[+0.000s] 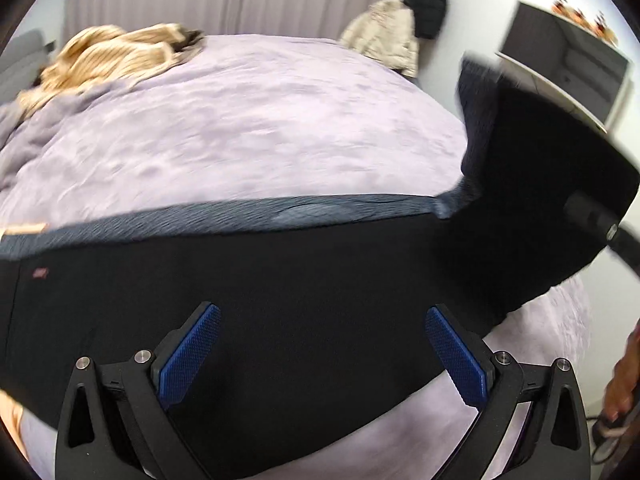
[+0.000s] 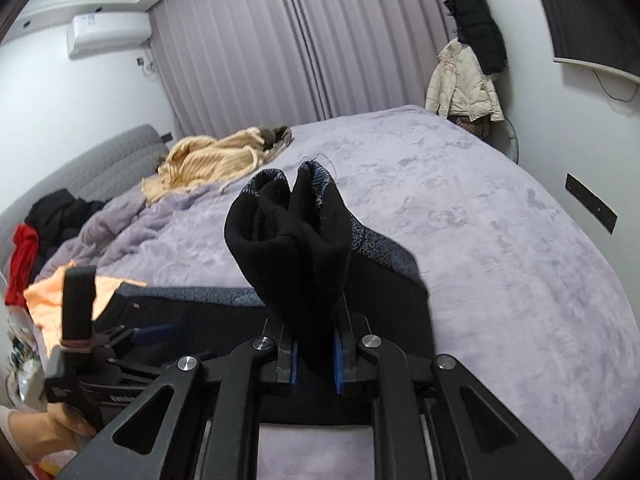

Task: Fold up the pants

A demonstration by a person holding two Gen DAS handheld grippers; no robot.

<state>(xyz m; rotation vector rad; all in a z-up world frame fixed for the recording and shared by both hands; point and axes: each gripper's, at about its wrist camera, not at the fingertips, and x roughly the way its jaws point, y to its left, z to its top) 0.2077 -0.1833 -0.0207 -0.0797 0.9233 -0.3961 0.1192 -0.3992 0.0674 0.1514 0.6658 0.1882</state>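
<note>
Black pants [image 1: 280,280] with a blue-grey patterned inside lie across the lilac bed cover [image 1: 240,120]. My left gripper [image 1: 323,312] hovers over them, open, its blue pads [image 1: 192,356] wide apart with nothing pinched. The pants' right end rises toward the right gripper's body [image 1: 600,216]. In the right wrist view, my right gripper [image 2: 314,316] is shut on a bunched fold of the pants [image 2: 296,240], which stands up above the jaws and hides the fingertips. The left gripper [image 2: 148,332] shows low at the left, over the flat part of the pants.
A beige knit sweater [image 2: 216,160] lies at the far side of the bed cover [image 2: 480,240]. Orange [image 2: 52,292], red [image 2: 24,260] and black clothes pile at the left near a grey headboard [image 2: 100,160]. Coats hang on a stand [image 2: 464,80]. A screen [image 2: 592,20] is on the right wall.
</note>
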